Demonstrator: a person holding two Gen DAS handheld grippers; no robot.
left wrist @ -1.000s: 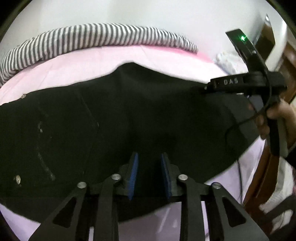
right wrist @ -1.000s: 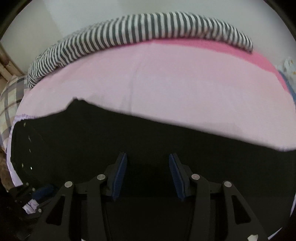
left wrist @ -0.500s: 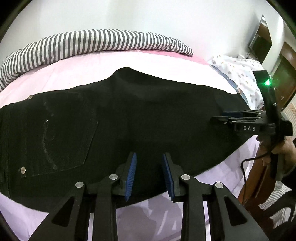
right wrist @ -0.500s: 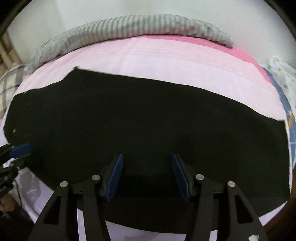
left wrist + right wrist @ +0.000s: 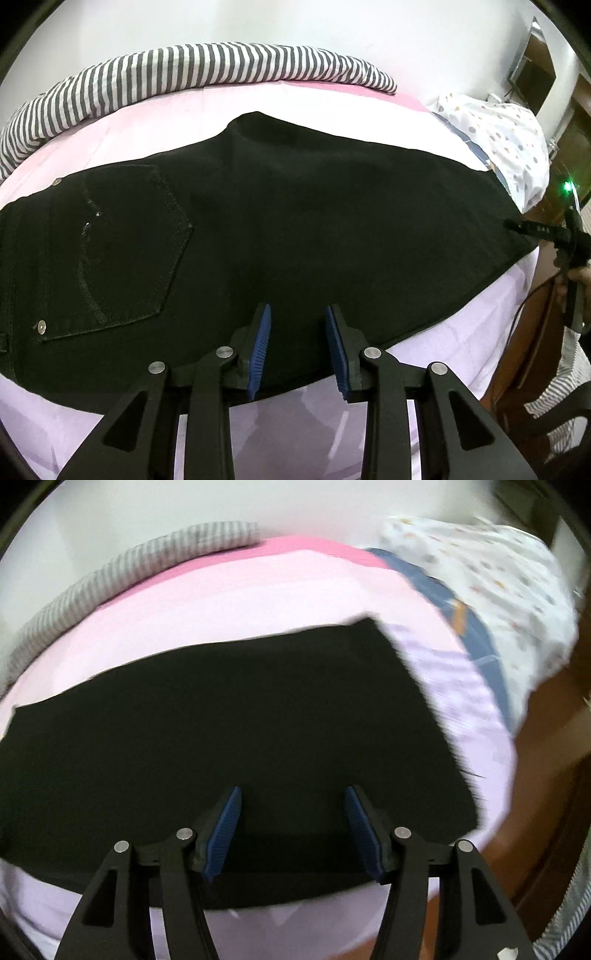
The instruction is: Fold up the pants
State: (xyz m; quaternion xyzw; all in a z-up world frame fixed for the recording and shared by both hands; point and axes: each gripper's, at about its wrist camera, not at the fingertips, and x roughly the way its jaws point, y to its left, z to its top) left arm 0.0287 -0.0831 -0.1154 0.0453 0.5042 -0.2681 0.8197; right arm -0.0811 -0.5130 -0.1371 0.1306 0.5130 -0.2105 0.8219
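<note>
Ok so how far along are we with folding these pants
Early on. Done: the black pants lie flat along the pink sheet, seemingly one leg over the other, back pocket up. In hand: nothing; the left gripper and right gripper are both open above the fabric, the right one near the hem end. Left: folding the length over, which hasn't started.

We see the bed [image 5: 461,354] with its pink sheet; black pants [image 5: 295,221] lie flat across it, a striped blanket [image 5: 207,70] at twelve o'clock, a dotted pillow [image 5: 509,147] at two o'clock.
</note>
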